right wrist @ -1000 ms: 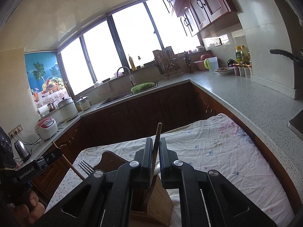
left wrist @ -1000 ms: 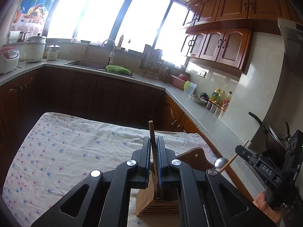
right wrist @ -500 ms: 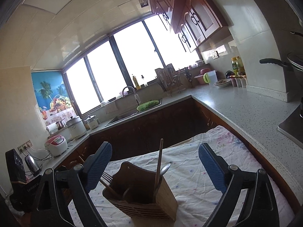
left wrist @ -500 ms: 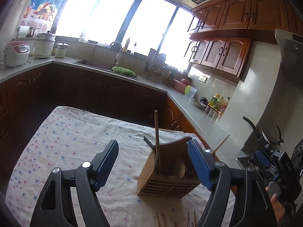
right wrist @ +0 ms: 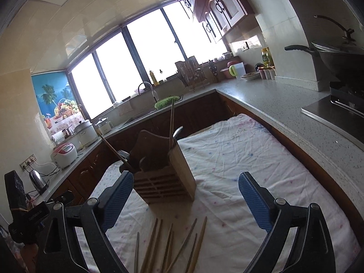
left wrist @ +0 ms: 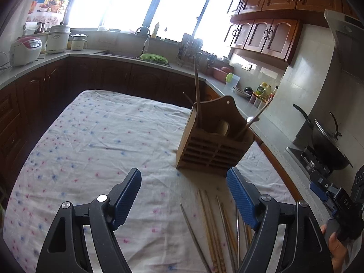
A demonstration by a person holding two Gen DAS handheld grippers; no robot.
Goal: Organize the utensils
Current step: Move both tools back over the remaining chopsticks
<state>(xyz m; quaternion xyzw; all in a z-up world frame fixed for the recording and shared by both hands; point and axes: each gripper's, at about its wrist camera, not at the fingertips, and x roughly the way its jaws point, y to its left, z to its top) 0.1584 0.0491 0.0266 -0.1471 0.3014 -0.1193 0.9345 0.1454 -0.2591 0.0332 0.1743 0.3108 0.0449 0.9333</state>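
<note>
A wooden utensil holder (left wrist: 213,145) (right wrist: 163,177) stands on the flowered cloth, with upright chopsticks (left wrist: 197,93) (right wrist: 171,122), a spoon (left wrist: 252,120) and a fork (right wrist: 122,152) in it. Several loose chopsticks (left wrist: 213,229) (right wrist: 173,245) lie on the cloth in front of it. My left gripper (left wrist: 184,201) is open and empty, pulled back above the loose chopsticks. My right gripper (right wrist: 185,201) is open and empty, also back from the holder. The right gripper's body shows at the left wrist view's right edge (left wrist: 341,204).
The table with the cloth (left wrist: 91,136) (right wrist: 238,159) sits inside an L-shaped kitchen counter (right wrist: 273,104). A wok (left wrist: 327,145) on a stove is to the right. Rice cookers (left wrist: 25,50), a sink and a green basket (left wrist: 153,58) are on the far counter.
Both grippers held chopsticks over the holder a second ago, then opened and left them standing in it. Both have since drawn back and tilted down, bringing the loose chopsticks into view.
</note>
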